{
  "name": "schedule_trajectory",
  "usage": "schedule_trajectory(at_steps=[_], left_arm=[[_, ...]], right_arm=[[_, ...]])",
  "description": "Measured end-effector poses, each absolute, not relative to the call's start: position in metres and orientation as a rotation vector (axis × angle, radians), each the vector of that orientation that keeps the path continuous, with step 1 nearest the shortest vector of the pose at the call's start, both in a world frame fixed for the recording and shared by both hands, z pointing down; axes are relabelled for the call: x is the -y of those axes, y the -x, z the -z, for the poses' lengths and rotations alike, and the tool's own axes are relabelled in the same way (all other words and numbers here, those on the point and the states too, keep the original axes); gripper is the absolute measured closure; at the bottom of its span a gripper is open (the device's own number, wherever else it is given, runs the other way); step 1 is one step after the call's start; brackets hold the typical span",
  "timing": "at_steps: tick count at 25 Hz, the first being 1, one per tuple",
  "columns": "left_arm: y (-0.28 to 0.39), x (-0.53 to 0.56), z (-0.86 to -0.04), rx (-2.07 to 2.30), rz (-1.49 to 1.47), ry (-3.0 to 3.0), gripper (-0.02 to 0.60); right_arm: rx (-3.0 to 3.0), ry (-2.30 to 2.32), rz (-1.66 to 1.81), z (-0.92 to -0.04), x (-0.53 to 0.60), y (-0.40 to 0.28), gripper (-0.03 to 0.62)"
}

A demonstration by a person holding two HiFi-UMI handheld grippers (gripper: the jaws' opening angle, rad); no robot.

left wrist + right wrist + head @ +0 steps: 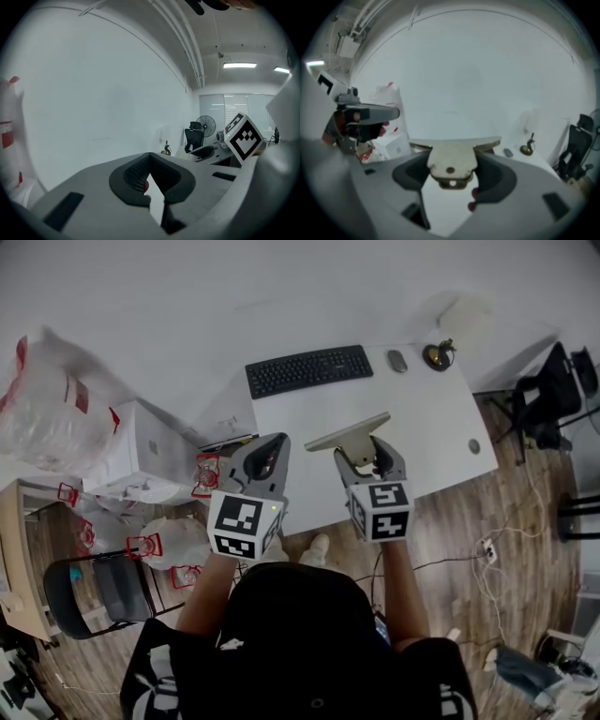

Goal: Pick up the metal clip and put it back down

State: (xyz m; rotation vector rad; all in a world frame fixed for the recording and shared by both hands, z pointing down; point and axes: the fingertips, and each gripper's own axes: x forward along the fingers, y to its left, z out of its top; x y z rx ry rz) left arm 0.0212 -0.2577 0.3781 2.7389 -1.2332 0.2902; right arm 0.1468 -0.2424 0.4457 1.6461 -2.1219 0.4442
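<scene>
White table point(441, 418) carries a keyboard point(309, 369) by its far edge. Right tongs point(364, 454) grip the metal clip point(349, 433) over the near edge; left tongs point(272, 454) seem closed, empty.

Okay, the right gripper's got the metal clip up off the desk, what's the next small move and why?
Probably lower the right gripper straight down toward the bare white desk beneath it. Its jaws are clamped on the metal clip, which hangs clear above the desk, so only the put-down seems left.
</scene>
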Motion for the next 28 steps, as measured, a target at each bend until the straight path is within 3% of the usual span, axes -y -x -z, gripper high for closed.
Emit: schedule_trajectory(at_steps=[28], left_arm=[[0.005, 0.221, -0.472, 1.239, -0.514, -2.527, 0.561]], right_arm=[[1.855, -1.244, -0.686, -0.669, 0.174, -0.121, 0.307]])
